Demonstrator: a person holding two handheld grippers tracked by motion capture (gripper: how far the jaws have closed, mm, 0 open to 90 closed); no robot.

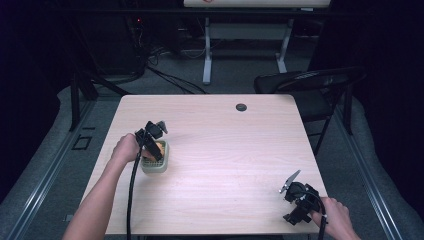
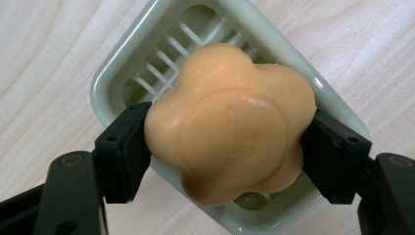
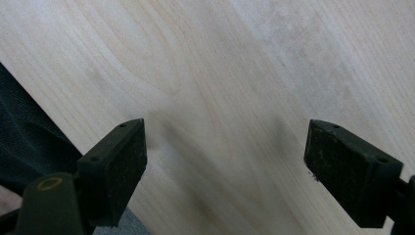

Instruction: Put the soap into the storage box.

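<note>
Pale wood-grain counter, square-topped, set in a dark room; we note a small dark round grommet near its far edge, a black chair just beyond the far right corner, and the white legs of another table farther back with cables on the floor.

Left side of the counter: we see a pale green soap dish with a slatted bottom. Left tool sits directly over it, held in the person's left hand, cable trailing back toward the near edge. In the left gripper view the two black jaws are clenched on an orange, flower-shaped soap bar, one pad pressed to each side of it. The bar has a raised round centre with faint lettering we cannot read. It is over the soap dish; whether it touches the slats we cannot tell.

Right tool rests near the counter's near right corner, in the right hand. In the right gripper view its jaws stand wide apart, released, with bare wood between them and the counter's edge at lower left.
</note>
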